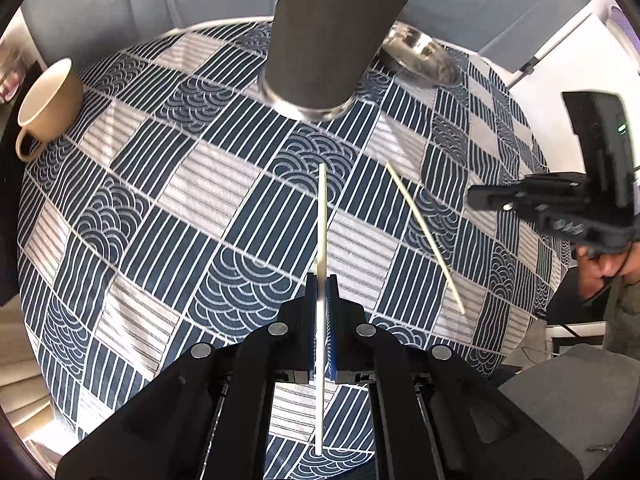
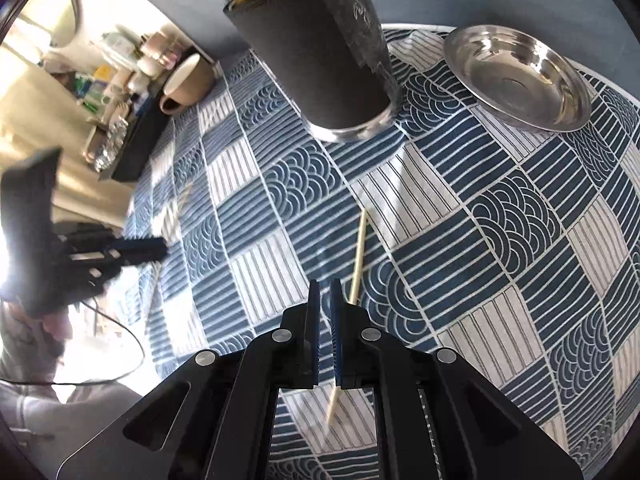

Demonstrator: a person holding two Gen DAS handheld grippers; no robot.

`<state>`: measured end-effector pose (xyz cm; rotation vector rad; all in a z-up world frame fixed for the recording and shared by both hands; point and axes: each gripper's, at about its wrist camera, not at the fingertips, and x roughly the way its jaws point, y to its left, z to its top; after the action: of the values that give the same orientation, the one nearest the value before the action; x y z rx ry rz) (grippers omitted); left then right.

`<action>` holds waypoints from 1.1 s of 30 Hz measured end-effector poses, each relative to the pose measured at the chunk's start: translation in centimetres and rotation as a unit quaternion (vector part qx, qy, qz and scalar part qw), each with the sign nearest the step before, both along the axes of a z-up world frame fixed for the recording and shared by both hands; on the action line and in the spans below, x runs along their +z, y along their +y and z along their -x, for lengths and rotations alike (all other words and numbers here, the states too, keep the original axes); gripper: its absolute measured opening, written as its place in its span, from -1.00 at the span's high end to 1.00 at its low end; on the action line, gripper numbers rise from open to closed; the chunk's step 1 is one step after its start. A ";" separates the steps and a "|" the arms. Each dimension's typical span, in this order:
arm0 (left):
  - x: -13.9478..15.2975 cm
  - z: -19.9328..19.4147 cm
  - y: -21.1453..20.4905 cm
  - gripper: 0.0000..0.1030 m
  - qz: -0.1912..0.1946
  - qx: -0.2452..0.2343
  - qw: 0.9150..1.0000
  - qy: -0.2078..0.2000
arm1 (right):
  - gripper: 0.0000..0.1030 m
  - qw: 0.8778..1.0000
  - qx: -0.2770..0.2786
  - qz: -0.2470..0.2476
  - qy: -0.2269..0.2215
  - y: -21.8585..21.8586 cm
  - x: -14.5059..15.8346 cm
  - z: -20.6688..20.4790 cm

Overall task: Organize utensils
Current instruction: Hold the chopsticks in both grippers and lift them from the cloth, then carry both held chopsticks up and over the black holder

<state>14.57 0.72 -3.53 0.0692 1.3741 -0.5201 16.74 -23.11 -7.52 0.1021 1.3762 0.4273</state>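
My left gripper point(image 1: 321, 280) is shut on a pale chopstick point(image 1: 322, 216) that points toward the dark utensil cup point(image 1: 332, 36). The cup point(image 2: 316, 52) holds several chopsticks. A second chopstick point(image 1: 424, 236) lies loose on the patterned tablecloth to the right; in the right wrist view this chopstick point(image 2: 357, 256) passes under my right gripper point(image 2: 325, 286). The right gripper's jaws stand nearly closed with a narrow gap and nothing between them. The right gripper also shows in the left wrist view point(image 1: 480, 196), and the left gripper shows blurred in the right wrist view point(image 2: 156, 248).
A steel dish point(image 2: 520, 76) sits right of the cup; it also shows behind the cup in the left wrist view point(image 1: 420, 56). A beige mug point(image 1: 48, 104) lies at the table's far left edge. Shelves with bottles point(image 2: 116, 80) stand beyond the table.
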 end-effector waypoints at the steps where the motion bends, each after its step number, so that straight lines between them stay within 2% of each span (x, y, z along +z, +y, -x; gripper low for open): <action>1: 0.0 -0.2 0.1 0.91 0.001 -0.001 1.000 -0.002 | 0.83 1.000 0.005 0.012 0.004 0.3 -0.4 0.0; 4: 0.1 -0.7 0.8 0.91 0.002 -0.004 1.000 -0.001 | 0.82 1.000 0.013 0.012 0.025 1.1 -1.5 -0.1; 6: -0.4 -0.6 0.5 0.91 -0.004 -0.003 1.000 0.002 | 0.79 0.999 0.016 0.030 0.038 1.7 -2.4 -0.3; 7: -0.6 -0.8 0.7 0.91 -0.007 -0.003 1.000 0.004 | 0.68 0.998 0.018 0.037 0.044 1.9 -2.7 -0.4; 9: -1.6 -0.6 1.0 0.91 -0.025 -0.005 1.000 0.011 | 0.59 0.998 0.023 0.041 0.051 2.3 -3.3 -0.5; 14: -5.0 0.2 1.3 0.91 -0.067 -0.009 0.997 0.039 | 0.59 0.995 0.041 0.074 0.057 3.7 -4.2 -0.6; 20: -7.4 0.8 1.3 0.91 -0.105 -0.018 0.993 0.053 | 0.59 0.989 0.056 0.113 0.077 5.0 -5.7 -0.4; 27: -8.0 0.8 1.2 0.90 -0.108 -0.025 0.992 0.052 | 0.67 0.982 0.079 0.158 0.061 6.7 -6.1 -0.1; 29: -8.1 0.8 1.1 0.90 -0.110 -0.025 0.992 0.050 | 0.69 0.982 0.081 0.158 0.057 7.0 -6.3 0.0; 31: -8.1 0.9 0.9 0.90 -0.115 -0.027 0.992 0.044 | 0.90 0.984 0.069 0.151 0.058 6.5 -6.4 -0.1; 33: -8.1 1.3 0.5 0.89 -0.122 -0.030 0.991 0.034 | 0.91 0.988 0.056 0.129 0.065 5.6 -6.5 -0.1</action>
<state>13.30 1.25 -11.66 0.2963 1.5007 -0.4052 16.80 -17.47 -13.98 -0.1626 1.5592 0.3367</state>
